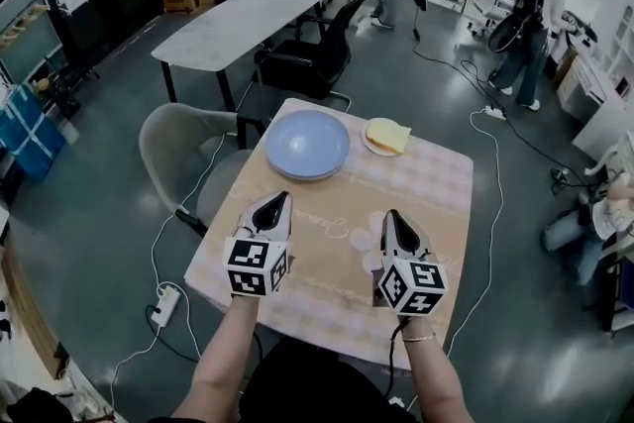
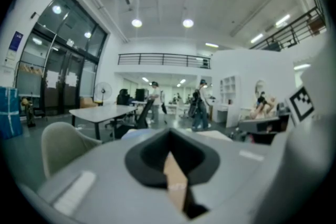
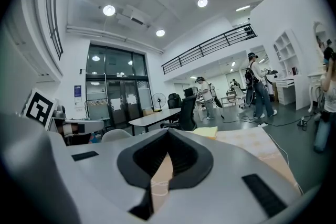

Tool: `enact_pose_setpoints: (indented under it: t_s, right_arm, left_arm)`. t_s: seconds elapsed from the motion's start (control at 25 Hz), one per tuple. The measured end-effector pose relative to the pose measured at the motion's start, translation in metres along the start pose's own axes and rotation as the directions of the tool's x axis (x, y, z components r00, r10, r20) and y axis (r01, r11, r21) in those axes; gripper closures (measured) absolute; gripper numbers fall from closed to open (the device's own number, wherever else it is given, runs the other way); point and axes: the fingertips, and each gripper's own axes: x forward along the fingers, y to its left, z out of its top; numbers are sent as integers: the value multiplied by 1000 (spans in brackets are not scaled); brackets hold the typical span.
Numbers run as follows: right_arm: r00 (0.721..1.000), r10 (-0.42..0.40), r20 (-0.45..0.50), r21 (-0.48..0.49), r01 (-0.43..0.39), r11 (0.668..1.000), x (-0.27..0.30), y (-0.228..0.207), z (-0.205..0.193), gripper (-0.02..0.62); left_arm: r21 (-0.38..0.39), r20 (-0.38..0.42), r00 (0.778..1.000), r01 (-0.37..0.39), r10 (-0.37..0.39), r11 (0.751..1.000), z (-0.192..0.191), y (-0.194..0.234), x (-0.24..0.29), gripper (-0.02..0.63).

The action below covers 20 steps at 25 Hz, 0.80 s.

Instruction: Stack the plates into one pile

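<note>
Blue plates (image 1: 307, 145) sit piled on the checked table (image 1: 446, 198).

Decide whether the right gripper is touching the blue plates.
Apart. The head view shows bare table between the right gripper and the blue plates; its jaws are shut on nothing.

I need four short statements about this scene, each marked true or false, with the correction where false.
1. The round light-blue plate lies on the beige checkered tablecloth. True.
2. The left claw holds that plate. False: it is shut, empty, apart from it.
3. The small white plate with a yellow block lies right of the blue plate. True.
4. The right claw is wide open. False: it is shut on nothing.
</note>
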Motion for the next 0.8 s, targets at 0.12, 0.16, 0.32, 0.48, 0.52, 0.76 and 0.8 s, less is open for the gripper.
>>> enact_pose_setpoints:
  t_s: [0.12, 0.16, 0.32, 0.48, 0.52, 0.76, 0.8]
  right_arm:
    - [1000, 8, -3, -2, -8, 1000, -6, 3, -3, 591]
    - [1000, 11, -5, -2, -11, 1000, -8, 4, -4, 591]
    - [1000, 20, -7, -6, -20, 1000, -17, 8, -8, 591]
    - [999, 37, -12, -3, -37, 999, -19, 13, -11, 591]
    - [999, 42, -15, -2, -42, 999, -19, 14, -11, 591]
    - [998, 57, -24, -14, -57, 998, -17, 19, -14, 591]
    - [998, 58, -25, -17, -59, 998, -16, 20, -14, 591]
  left_arm:
    - [-13, -2, 1000, -7, 7, 1000, -4, -3, -8, 599]
    - [-15, -2, 1000, -11, 11, 1000, -6, -3, -11, 600]
    - [-16, -4, 1000, -19, 19, 1000, -9, -8, -20, 600]
    - [-6, -2, 1000, -31, 31, 1000, -10, -6, -28, 598]
    - [-5, -2, 999, -37, 37, 999, -10, -5, -29, 600]
    - [-8, -10, 998, -61, 61, 998, -15, 4, -35, 598]
    - [-6, -11, 998, -65, 65, 998, -16, 5, -35, 598]
